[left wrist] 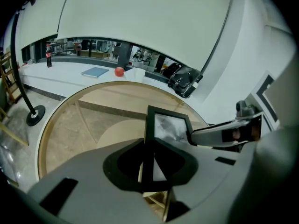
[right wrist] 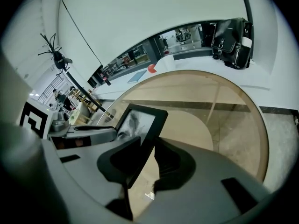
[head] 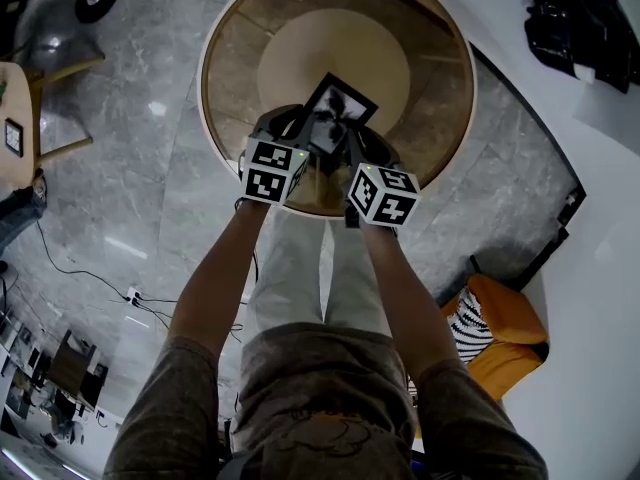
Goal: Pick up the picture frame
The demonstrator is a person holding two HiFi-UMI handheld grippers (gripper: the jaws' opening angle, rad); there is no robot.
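Note:
A black picture frame [head: 338, 111] with a grey-and-white print is held tilted over the near part of a round wood-and-glass table [head: 235, 63]. My left gripper [head: 298, 133] grips its left edge, my right gripper [head: 358, 146] its right edge. In the left gripper view the picture frame [left wrist: 170, 125] stands edge-on between the jaws of the left gripper [left wrist: 150, 164], which press on it. In the right gripper view the picture frame [right wrist: 140, 122] runs slanted between the jaws of the right gripper [right wrist: 144, 164], also clamped. The frame's lower part is hidden behind the jaws.
A black bag [head: 580, 18] lies on the white ledge beyond the table. An orange armchair [head: 505, 338] stands to my right. A red ball [left wrist: 119, 71], a blue book [left wrist: 95, 72] and a bottle [left wrist: 48, 56] sit on the far ledge. Cables [head: 100, 278] cross the floor at left.

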